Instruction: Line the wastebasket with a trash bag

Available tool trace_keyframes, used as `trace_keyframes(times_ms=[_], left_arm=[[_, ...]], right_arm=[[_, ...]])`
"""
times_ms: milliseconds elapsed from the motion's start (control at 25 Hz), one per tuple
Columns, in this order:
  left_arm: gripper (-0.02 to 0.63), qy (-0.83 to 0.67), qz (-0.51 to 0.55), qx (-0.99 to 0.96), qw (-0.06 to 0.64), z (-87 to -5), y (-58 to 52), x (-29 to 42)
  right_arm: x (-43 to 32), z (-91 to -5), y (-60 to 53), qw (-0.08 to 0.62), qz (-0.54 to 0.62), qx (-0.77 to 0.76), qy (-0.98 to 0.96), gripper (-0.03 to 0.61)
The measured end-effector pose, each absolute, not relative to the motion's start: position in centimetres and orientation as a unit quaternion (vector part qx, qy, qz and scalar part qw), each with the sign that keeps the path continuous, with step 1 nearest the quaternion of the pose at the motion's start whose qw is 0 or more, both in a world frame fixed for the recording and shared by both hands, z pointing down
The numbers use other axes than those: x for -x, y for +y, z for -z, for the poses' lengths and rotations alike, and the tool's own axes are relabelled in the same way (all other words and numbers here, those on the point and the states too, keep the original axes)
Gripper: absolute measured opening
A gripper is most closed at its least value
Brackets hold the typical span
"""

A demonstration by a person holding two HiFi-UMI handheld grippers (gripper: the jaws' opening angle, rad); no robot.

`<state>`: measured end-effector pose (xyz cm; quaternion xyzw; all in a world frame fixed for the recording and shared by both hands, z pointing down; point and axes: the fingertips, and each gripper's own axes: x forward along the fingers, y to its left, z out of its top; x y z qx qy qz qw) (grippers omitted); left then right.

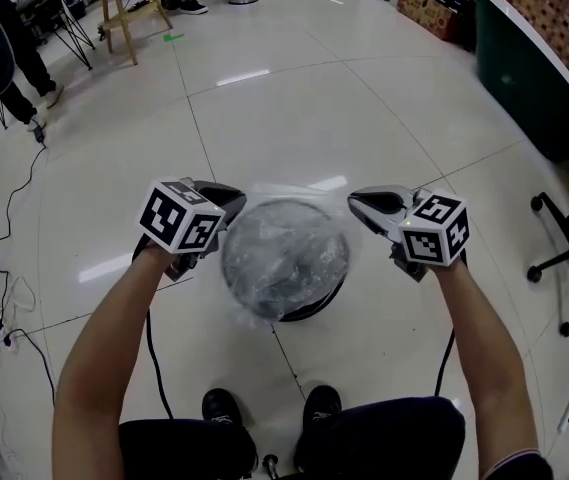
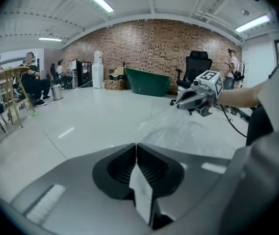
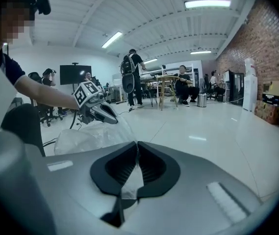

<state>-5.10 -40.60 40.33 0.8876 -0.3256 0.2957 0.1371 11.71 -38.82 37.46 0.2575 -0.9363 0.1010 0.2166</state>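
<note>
- Where the head view looks down, the bin (image 1: 312,311) stands upright on the tiled floor (image 1: 294,118), just ahead of the person's two black shoes (image 1: 222,406).
- A clear bag (image 1: 284,253) covers the bin's mouth and sags crumpled into it. Loose film juts past the rim at the far side and at the near left.
- The left gripper (image 1: 236,200) is at the bin's left rim. Its own view shows its jaws pressed together on a strip of the bag's film.
- The right gripper (image 1: 356,204) is at the bin's right rim, and its jaws are likewise clamped on a fold of the film.
- The two grippers face each other across the bin, with the bag spread between them. Each shows in the other's view with film trailing from its tip.
- A black cable (image 1: 154,368) drops from each gripper past the person's legs.
- An office chair (image 1: 564,258) stands at the right edge, well apart from the bin.
- A dark green tub (image 2: 146,82) sits against the brick wall (image 2: 154,43).
- A wooden stand (image 1: 124,8) and several people are at the far end of the room.
</note>
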Motion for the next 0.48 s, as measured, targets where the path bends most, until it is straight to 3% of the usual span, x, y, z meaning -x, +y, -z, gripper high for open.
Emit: trace_keyframes(times_ms=[480], left_arm=[[0.015,-0.315,-0.307,-0.892,0.103,-37.3,-29.5,5.6]], right_arm=[[-11.2,-35.9,-29.0,0.228,-0.023,-0.23,-0.946,0.002]])
